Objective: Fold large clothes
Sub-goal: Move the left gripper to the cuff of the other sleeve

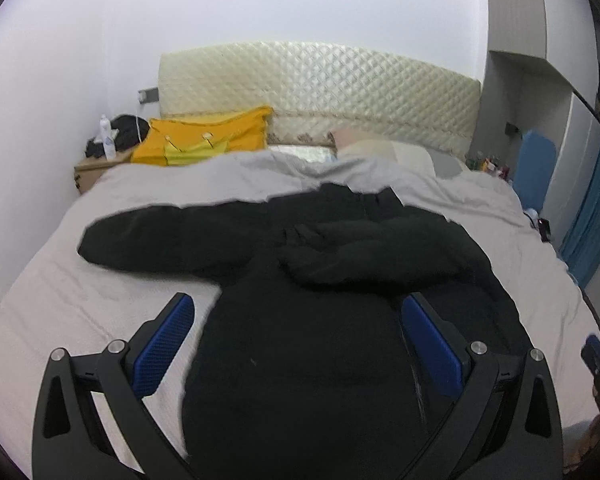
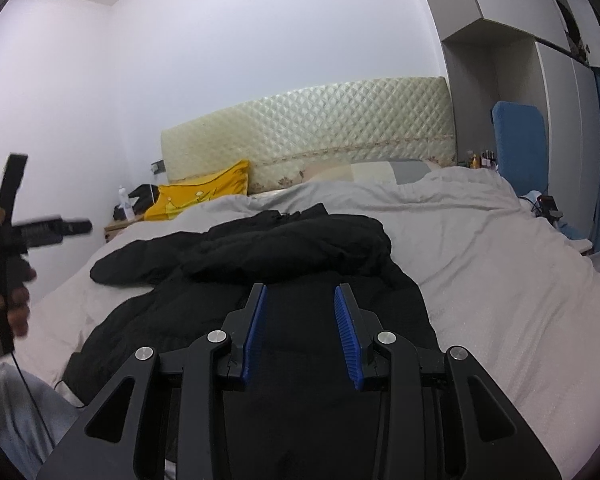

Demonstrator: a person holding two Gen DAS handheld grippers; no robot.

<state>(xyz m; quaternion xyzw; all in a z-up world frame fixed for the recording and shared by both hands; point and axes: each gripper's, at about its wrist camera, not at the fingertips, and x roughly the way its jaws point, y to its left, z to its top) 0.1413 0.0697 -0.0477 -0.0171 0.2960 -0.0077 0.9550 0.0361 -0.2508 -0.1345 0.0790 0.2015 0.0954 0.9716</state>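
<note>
A large black jacket (image 1: 300,360) lies spread on the grey bed cover (image 1: 80,320). One sleeve (image 1: 148,236) stretches out to the left, and the other sleeve (image 1: 364,256) is folded across the chest. My left gripper (image 1: 298,316) hovers wide open over the jacket's body, one finger over the sheet and one over the cloth. In the right wrist view the jacket (image 2: 284,240) runs away from me. My right gripper (image 2: 301,300) sits low over its near part, pads a little apart, with no cloth pinched between them. A hand (image 2: 16,300) holds the blurred left gripper at the left edge.
A quilted cream headboard (image 1: 320,84) and a yellow pillow (image 1: 208,140) are at the far end of the bed. A nightstand (image 1: 96,168) with a bottle stands at the back left. A blue padded board (image 2: 520,148) and a wardrobe are on the right. A leg in pale trousers (image 2: 20,420) is at the bed's near left.
</note>
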